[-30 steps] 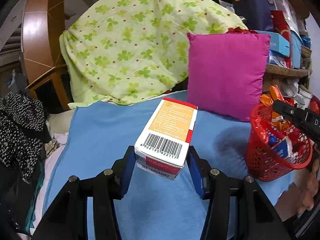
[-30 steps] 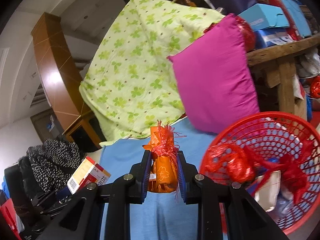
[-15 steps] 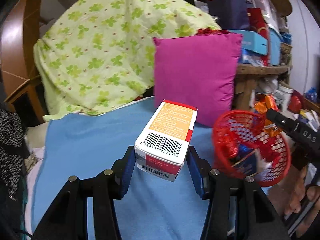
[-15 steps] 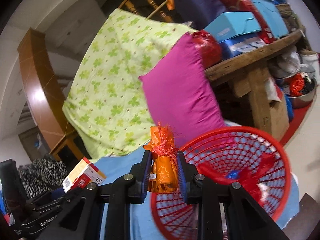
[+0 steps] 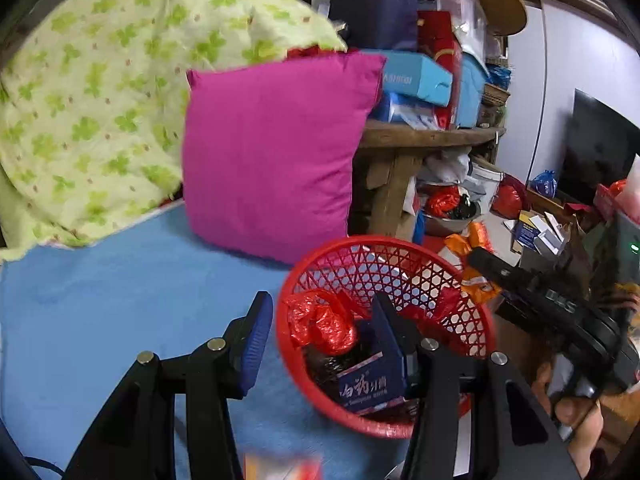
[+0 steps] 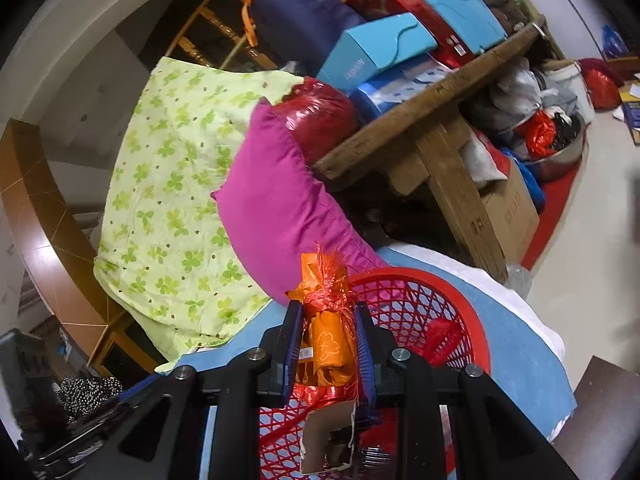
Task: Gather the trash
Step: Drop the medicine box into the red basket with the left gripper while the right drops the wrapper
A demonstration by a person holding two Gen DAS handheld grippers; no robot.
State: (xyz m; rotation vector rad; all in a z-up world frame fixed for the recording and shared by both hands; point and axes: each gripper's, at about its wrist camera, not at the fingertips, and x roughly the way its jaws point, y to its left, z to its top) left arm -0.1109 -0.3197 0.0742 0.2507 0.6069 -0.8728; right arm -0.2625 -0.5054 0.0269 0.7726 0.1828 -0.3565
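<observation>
Trash in two forms shows here: an orange wrapper bundle point(image 6: 326, 344) tied with red frayed ribbon, and the pieces already lying in a red mesh basket point(image 5: 476, 320). Nearest in the right wrist view, the right gripper point(image 6: 327, 354) is clamped narrow on the bundle, its blue pads pressing both sides, the bundle upright between them with its fringed top rising above the fingertips. A torn brown cardboard scrap point(image 6: 328, 436) hangs just below the bundle, close to the lens. The basket's rim point(image 6: 468, 312) curves just beyond and below the gripper, on the right.

In the left wrist view, the left gripper point(image 5: 322, 334) stands wide apart with nothing between its fingers; its right finger reaches over the basket's near left rim, its left finger is outside, above the blue sheet point(image 5: 120, 288). A blurred red and white shape point(image 5: 280, 466) sits at the bottom edge, too smeared to identify. Inside the basket lie a crumpled red plastic bag point(image 5: 320, 322) and a dark blue packet with white Chinese characters point(image 5: 366, 384). Farther back a magenta pillow point(image 5: 272, 152) leans upright on the sheet, with a green clover-print quilt point(image 5: 100, 92) to its left and a cluttered wooden table point(image 5: 424, 136) to its right.
</observation>
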